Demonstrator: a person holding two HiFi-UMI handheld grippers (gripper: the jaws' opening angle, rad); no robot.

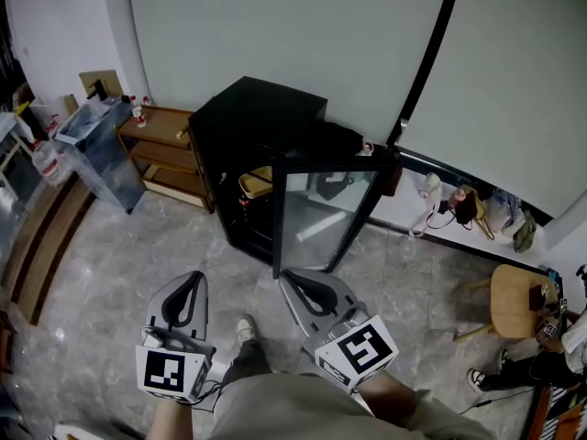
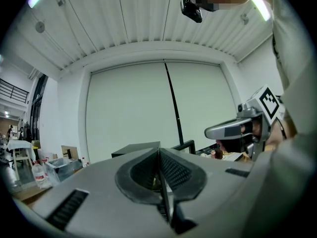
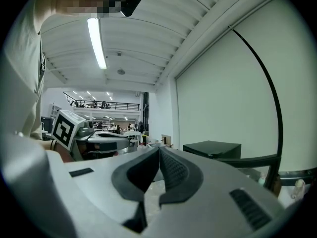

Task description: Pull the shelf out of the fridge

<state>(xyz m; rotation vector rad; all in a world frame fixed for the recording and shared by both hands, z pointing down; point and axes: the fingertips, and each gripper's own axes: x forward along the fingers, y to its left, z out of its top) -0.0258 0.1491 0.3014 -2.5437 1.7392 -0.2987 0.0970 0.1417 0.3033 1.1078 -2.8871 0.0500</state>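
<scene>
Left gripper [image 1: 191, 278]: low at 7 o'clock in the head view, marker cube toward the body, jaws pressed together tip to tip with nothing between them.

Right gripper [image 1: 288, 277]: low at 5 o'clock, near the left one, jaws likewise closed on nothing, tips pointing at the fridge door but apart from it.

Shoe [image 1: 244, 328]: on the grey marbled floor between the two grippers.

Glass door [image 1: 321, 214]: at 12 o'clock, swung open toward the viewer, black frame, its lower edge just beyond the right gripper's tips in the head view.

Fridge [image 1: 261, 117]: small and black, on the floor at 12 o'clock before the pale wall, with the compartment open to the front.

Fridge contents: a pale yellow bowl-like item [image 1: 259, 181] high in the compartment, and a small reddish thing just below it, too small to name.

Shelf: inside the compartment, under the bowl-like item; dark, outline hard to make out.

Wooden rack [image 1: 165, 149]: at 11 o'clock, just beside the fridge's left wall, low and open-fronted, with a small red-capped bottle [image 1: 138, 114] upright on its top.

Clear plastic bin [image 1: 92, 122]: at 10 o'clock, on top of a grey-blue cabinet [image 1: 115, 172]; contents not readable.

Wall ledge [image 1: 404, 218]: at 1 to 2 o'clock, behind the open door, carrying a white item, a brown item and pale bags in a row.

Stool [image 1: 512, 302]: at 3 o'clock, round wooden seat, a small dark object lying near its right edge.
</scene>
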